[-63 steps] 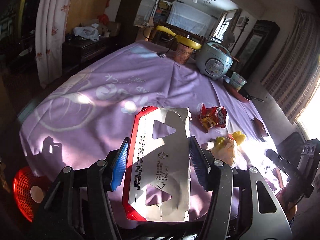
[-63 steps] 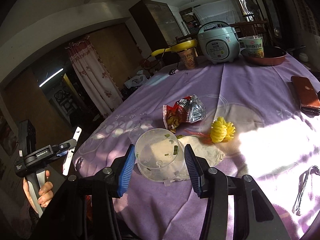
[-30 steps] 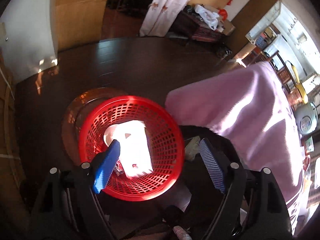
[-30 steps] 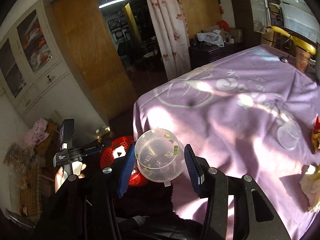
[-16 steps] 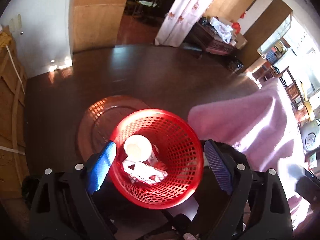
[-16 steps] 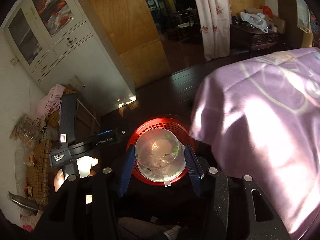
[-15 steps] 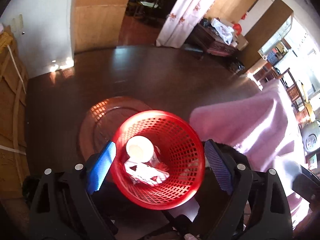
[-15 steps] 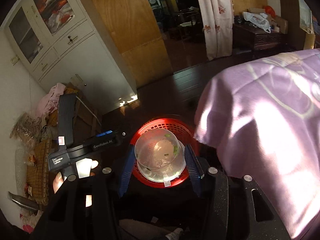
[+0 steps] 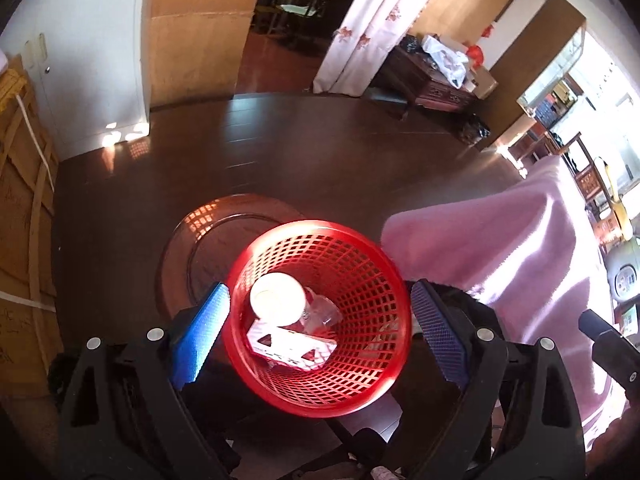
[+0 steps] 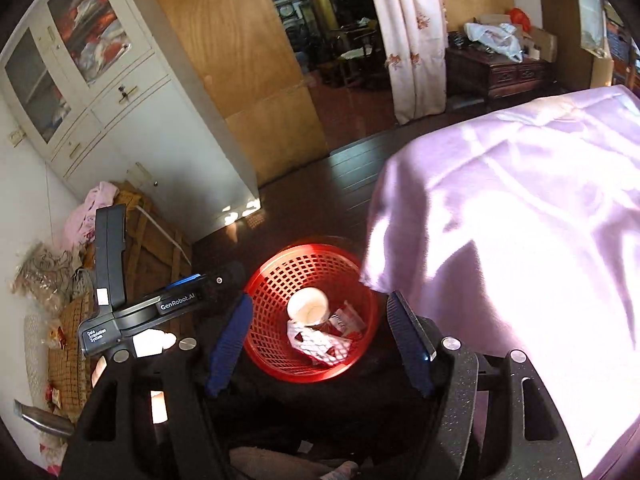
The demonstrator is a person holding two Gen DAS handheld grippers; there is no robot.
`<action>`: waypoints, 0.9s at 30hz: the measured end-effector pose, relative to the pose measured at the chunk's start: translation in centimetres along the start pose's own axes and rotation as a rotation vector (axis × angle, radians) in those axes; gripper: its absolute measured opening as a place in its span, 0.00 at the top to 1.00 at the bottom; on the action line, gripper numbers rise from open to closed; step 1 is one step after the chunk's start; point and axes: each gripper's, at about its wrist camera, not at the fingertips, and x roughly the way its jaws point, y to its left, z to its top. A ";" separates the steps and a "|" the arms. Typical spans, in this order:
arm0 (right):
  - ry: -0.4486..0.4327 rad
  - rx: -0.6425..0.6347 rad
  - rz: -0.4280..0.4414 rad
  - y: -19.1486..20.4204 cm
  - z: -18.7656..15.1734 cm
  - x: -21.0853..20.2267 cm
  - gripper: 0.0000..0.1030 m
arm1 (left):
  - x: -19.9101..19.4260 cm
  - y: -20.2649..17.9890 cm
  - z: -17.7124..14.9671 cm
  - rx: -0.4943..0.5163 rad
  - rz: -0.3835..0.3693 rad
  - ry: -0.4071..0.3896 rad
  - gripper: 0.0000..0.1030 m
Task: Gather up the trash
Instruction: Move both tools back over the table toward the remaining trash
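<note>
Two empty grippers, left gripper [image 9: 318, 330] and right gripper [image 10: 320, 338], hang with fingers spread above the red mesh basket [image 9: 372, 392]. Within it lie a clear plastic container [image 10: 307, 306] and red-white carton [image 9: 292, 346]; release only over its rim.

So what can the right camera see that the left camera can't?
Only the right wrist view shows the white cabinet with glass doors, the pile of clothes beside it, and the left gripper's black handle from outside. Only the left wrist view shows the round brown tray on the floor behind the basket. Both show the red basket with a white cup and red-and-white carton inside, the purple tablecloth, the flowered curtain, and open, empty fingers, including the right gripper.
</note>
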 end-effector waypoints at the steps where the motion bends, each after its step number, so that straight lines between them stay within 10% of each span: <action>1: -0.011 0.003 -0.006 -0.2 -0.2 -0.4 0.33 | -0.1 -0.4 -0.3 0.011 -0.002 -0.003 0.14; 27: -0.416 0.273 -0.278 -12.6 -10.8 -19.6 0.15 | -4.7 -19.0 -6.5 0.439 -0.099 -0.056 0.11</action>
